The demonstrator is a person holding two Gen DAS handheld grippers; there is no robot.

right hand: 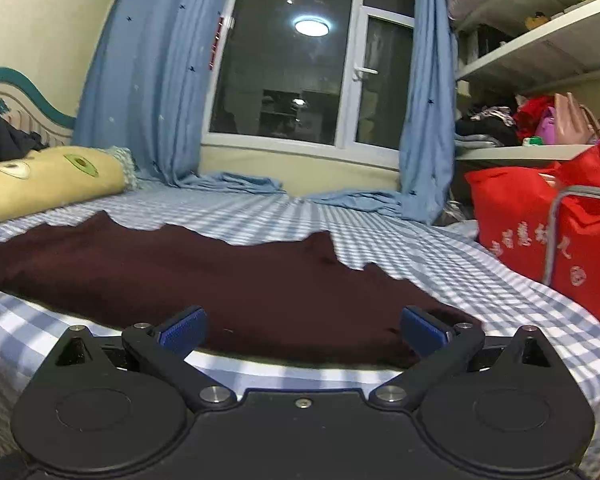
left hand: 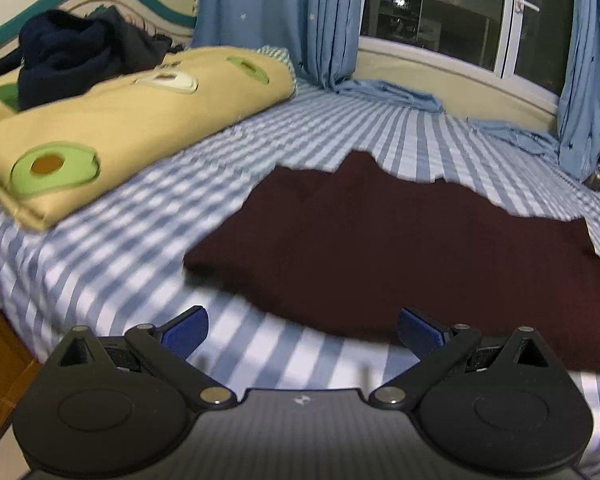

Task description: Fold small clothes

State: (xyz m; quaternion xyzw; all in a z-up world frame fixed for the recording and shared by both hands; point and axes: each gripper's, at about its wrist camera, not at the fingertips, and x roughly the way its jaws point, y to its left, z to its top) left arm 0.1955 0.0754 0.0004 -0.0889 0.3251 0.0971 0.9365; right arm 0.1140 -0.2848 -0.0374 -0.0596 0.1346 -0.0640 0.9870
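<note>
A dark maroon garment (left hand: 400, 248) lies spread flat on the blue-and-white checked bed sheet (left hand: 112, 248). It also shows in the right wrist view (right hand: 220, 276), with a jagged far edge. My left gripper (left hand: 302, 330) is open and empty, just short of the garment's near left edge. My right gripper (right hand: 302, 330) is open and empty, over the garment's near right edge, its blue fingertips (right hand: 422, 334) above the cloth.
A folded yellow avocado-print quilt (left hand: 112, 128) with a heap of dark clothes (left hand: 72, 56) lies at the bed's left. Blue curtains (right hand: 148, 80) and a window stand behind. A red bag (right hand: 556, 216) and cluttered shelves (right hand: 540, 48) stand right of the bed.
</note>
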